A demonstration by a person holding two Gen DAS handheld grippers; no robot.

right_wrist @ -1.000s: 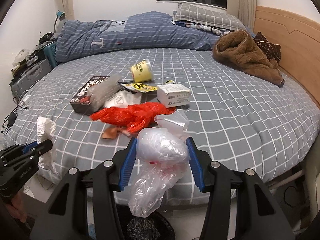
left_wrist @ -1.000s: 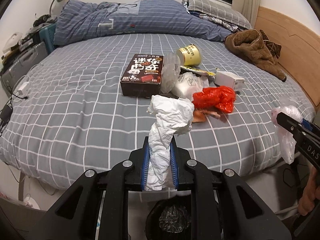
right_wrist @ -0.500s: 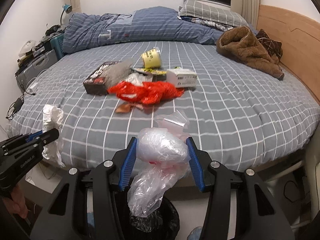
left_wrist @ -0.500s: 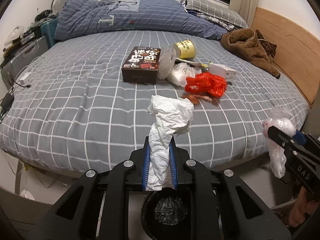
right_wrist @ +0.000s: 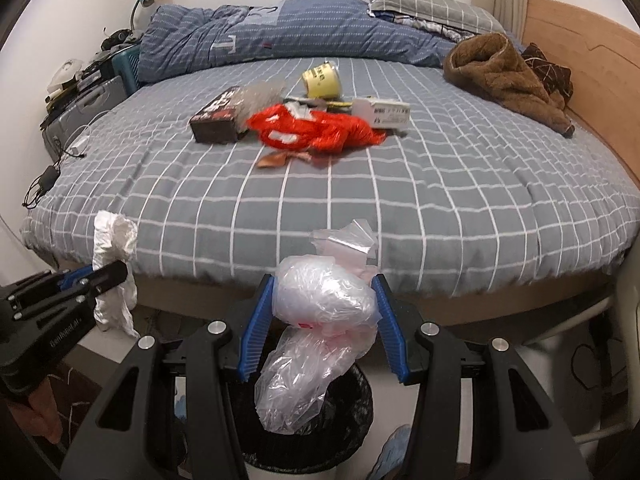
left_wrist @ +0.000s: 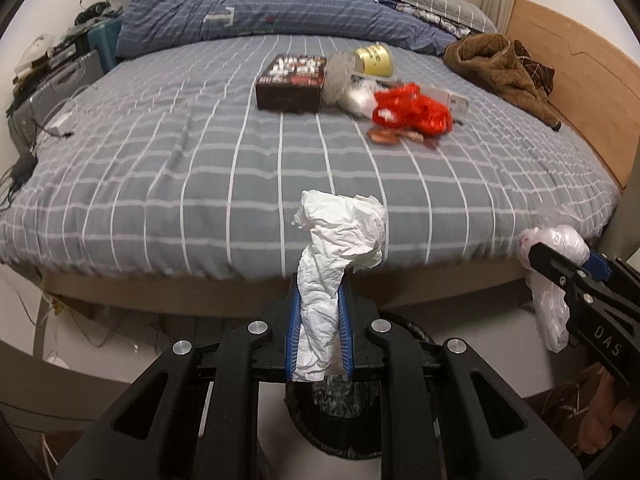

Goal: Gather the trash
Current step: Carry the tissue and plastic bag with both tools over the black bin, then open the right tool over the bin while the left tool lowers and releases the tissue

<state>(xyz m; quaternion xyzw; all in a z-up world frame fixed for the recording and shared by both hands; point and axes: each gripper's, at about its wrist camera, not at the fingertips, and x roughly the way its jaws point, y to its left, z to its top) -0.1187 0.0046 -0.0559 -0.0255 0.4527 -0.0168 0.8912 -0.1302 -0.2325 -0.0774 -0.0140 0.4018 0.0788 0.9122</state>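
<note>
Our left gripper (left_wrist: 318, 334) clamps a crumpled white tissue (left_wrist: 338, 256) between its blue pads; our right gripper (right_wrist: 324, 324) grips a bunched clear plastic bag (right_wrist: 320, 320), its tail dangling over the rim of the trash bin (right_wrist: 352, 420) below. The bin is lined with a black bag; we cannot tell what lies inside. Beyond, on the checked bed (right_wrist: 440, 200), more trash waits: a red plastic bag (right_wrist: 320, 130), a dark box (right_wrist: 216, 116), a yellow cup (right_wrist: 322, 80) on its side, a white carton (right_wrist: 382, 112).
</note>
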